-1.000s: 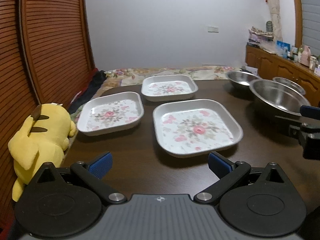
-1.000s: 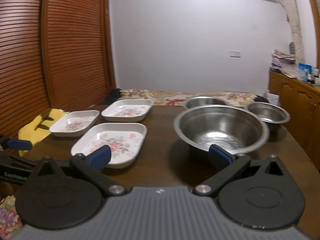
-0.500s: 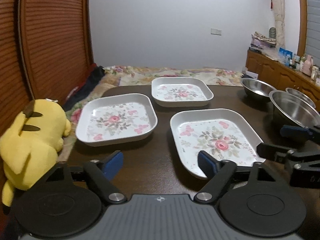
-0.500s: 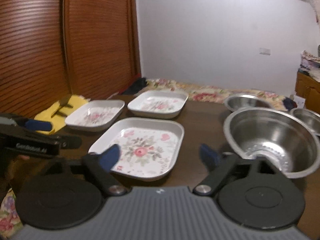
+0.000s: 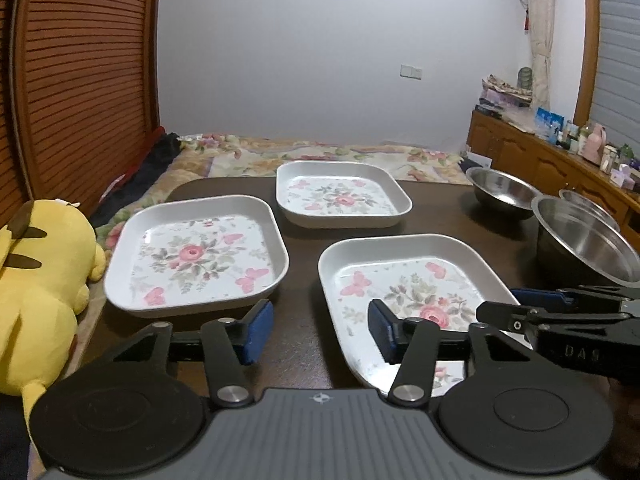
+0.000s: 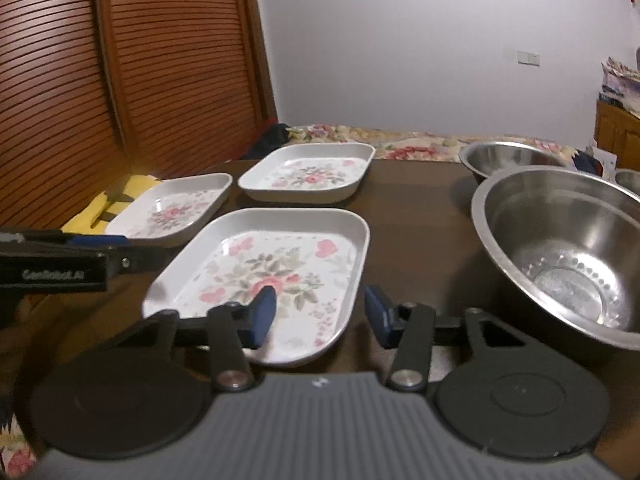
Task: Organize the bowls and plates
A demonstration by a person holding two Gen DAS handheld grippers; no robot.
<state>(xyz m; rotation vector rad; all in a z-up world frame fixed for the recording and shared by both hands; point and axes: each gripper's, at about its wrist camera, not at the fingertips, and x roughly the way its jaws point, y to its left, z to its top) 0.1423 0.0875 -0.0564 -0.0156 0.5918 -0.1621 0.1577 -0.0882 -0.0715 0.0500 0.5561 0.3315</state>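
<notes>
Three white square plates with pink floral prints lie on the dark wooden table (image 5: 304,344): a near plate (image 5: 404,296), a left plate (image 5: 196,256) and a far plate (image 5: 340,194). My left gripper (image 5: 320,330) is open, its jaws straddling the near plate's left rim. My right gripper (image 6: 318,314) is open, its jaws straddling the near plate's (image 6: 272,276) right front rim. A large steel bowl (image 6: 568,248) sits to the right, with a smaller steel bowl (image 6: 508,158) behind it.
A yellow plush toy (image 5: 36,280) lies at the table's left edge. A third steel bowl (image 5: 588,210) peeks out behind the large one. A floral bedspread (image 5: 320,152) lies past the table. A wooden cabinet (image 5: 552,164) with clutter stands at the right.
Both grippers moved in on the near plate, the left from the left, the right swinging left away from the large bowl. Both jaws narrowed but stay open.
</notes>
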